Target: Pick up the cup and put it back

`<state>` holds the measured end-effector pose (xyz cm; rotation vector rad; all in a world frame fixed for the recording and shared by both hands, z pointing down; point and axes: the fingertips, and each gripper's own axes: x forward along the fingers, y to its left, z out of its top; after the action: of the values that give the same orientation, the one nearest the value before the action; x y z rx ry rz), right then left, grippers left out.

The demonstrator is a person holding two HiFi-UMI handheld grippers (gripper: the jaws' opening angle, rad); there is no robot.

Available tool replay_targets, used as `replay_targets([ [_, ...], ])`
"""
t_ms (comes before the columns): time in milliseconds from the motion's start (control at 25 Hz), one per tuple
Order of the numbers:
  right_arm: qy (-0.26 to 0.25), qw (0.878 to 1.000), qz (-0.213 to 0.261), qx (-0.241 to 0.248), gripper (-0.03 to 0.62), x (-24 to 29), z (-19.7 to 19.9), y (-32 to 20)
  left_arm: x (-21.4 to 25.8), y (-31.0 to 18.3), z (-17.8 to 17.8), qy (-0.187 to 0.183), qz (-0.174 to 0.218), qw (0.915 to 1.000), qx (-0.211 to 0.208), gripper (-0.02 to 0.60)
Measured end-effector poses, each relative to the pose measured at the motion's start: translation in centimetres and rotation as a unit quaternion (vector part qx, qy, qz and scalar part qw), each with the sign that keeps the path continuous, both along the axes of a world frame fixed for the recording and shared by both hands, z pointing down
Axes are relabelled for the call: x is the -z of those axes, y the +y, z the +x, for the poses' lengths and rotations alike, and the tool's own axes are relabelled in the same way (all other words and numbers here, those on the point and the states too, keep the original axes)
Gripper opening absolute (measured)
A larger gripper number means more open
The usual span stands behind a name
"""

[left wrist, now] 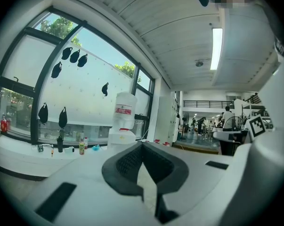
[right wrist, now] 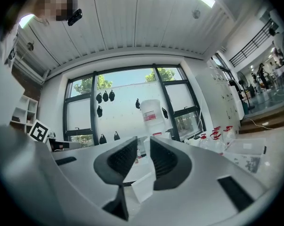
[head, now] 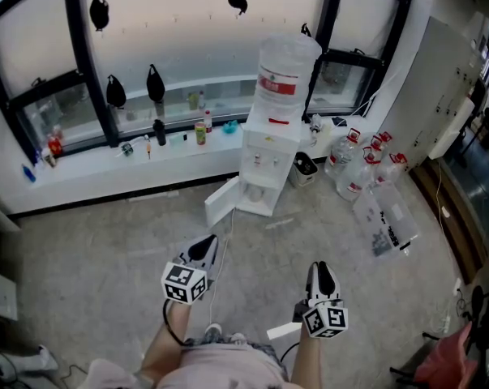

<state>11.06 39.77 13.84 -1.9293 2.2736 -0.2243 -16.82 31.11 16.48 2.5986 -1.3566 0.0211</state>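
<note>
Fingers of the left gripper (left wrist: pixel 142 147) are clenched empty; the right gripper (right wrist: pixel 143 147) has them slightly apart, empty. No cup shows, so nothing seems done

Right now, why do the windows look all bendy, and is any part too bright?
Head view: the wide lens bows the black window frames, and the panes look washed-out pale. Left gripper view: a dark round border rings the picture, and the ceiling light glares white. Right gripper view: same round border; the water bottle looks sharp against bright glass.
</note>
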Motion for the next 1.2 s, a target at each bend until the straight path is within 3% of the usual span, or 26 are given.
replay_targets([
  [240,-0.004,1.000,0.020,0.013,0.369,1.1,-1.4,0.1,-0.4,0.2,-0.1,0.002,-0.005,1.0000,-0.006,0.025],
  [360,0.001,0.999,0.030,0.014,0.453,1.8,-2.1,0.4,-0.5,0.4,-0.2,0.001,-0.006,0.9999,-0.012,0.025],
  [600,-0.002,0.999,0.031,0.013,0.495,1.8,-3.6,-0.1,-0.8,-0.2,-1.2,-0.007,-0.009,0.9997,-0.023,0.025],
  [1200,-0.007,1.000,0.012,-0.014,0.499,-0.4,-7.1,-2.2,-2.1,-2.7,-3.8,-0.001,-0.018,0.9983,-0.055,0.025],
])
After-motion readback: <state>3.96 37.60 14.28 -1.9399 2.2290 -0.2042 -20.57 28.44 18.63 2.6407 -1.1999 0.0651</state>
